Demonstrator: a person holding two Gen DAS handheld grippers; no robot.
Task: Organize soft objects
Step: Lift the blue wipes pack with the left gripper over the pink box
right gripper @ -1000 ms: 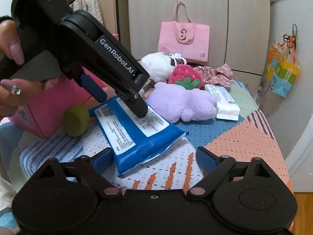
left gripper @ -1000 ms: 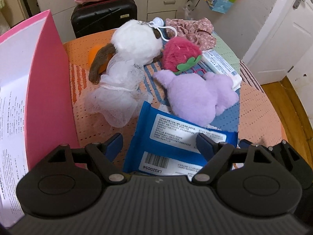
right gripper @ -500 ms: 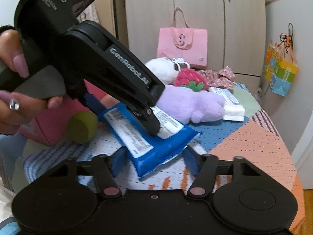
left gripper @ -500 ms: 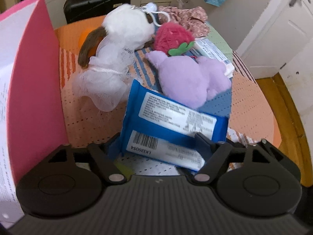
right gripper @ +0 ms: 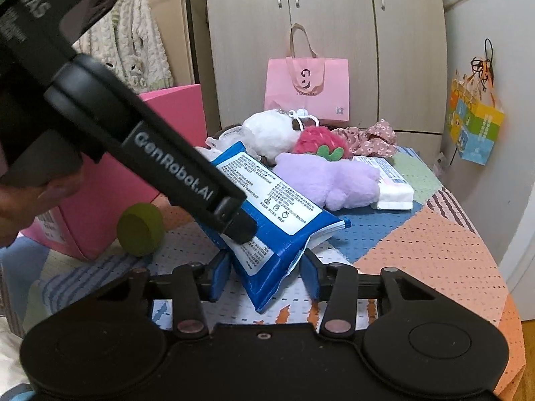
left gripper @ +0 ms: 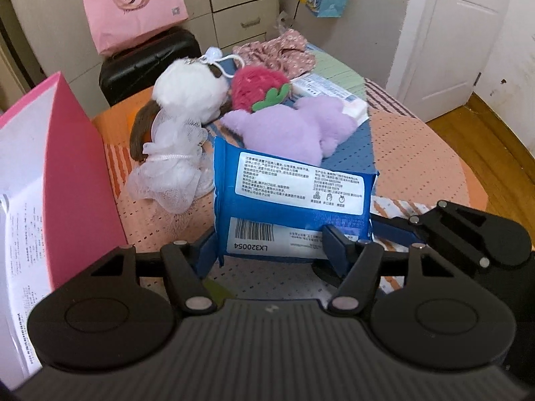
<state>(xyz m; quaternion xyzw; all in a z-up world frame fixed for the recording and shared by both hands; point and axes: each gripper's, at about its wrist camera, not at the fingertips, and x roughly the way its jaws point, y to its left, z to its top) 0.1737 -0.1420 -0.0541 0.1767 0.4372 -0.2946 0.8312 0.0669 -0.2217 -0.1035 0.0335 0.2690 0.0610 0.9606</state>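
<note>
Worked over a round table [left gripper: 421, 167] spread with a dotted patchwork cover in orange, blue and green. Faced pale cupboards [right gripper: 334, 16], with a pink paper bag [left gripper: 133, 10] on top of a black suitcase [left gripper: 147, 63] at the far edge. Showed a white door [left gripper: 458, 33] and wooden floor [left gripper: 485, 133] to the right, and a colourful carton [right gripper: 474, 127] hanging on the wall.

Held the blue wipes pack [left gripper: 294, 187] clear of the table, tilted, label side up. Pinched it in the left gripper [left gripper: 271, 250], blue pads on either side of the barcode end. Closed the right gripper [right gripper: 267, 277] in on the pack's lower corner, both pads against its sides.

Left the soft things heaped just behind the pack: a white plush dog [left gripper: 187, 90] with a brown ear, a white mesh bath pouf [left gripper: 170, 173] leaning against it, a strawberry plush [left gripper: 254, 87] and a purple plush [left gripper: 291, 127] touching each other. Kept a white tissue pack [left gripper: 334, 97] just beyond the purple plush and a floral cloth [left gripper: 277, 53] at the far rim.

Had an open pink box [left gripper: 73, 167] standing close on the left, and an olive-green roll [right gripper: 140, 230] lying beside it. Blocked much of the right wrist view with the left gripper's black body.
</note>
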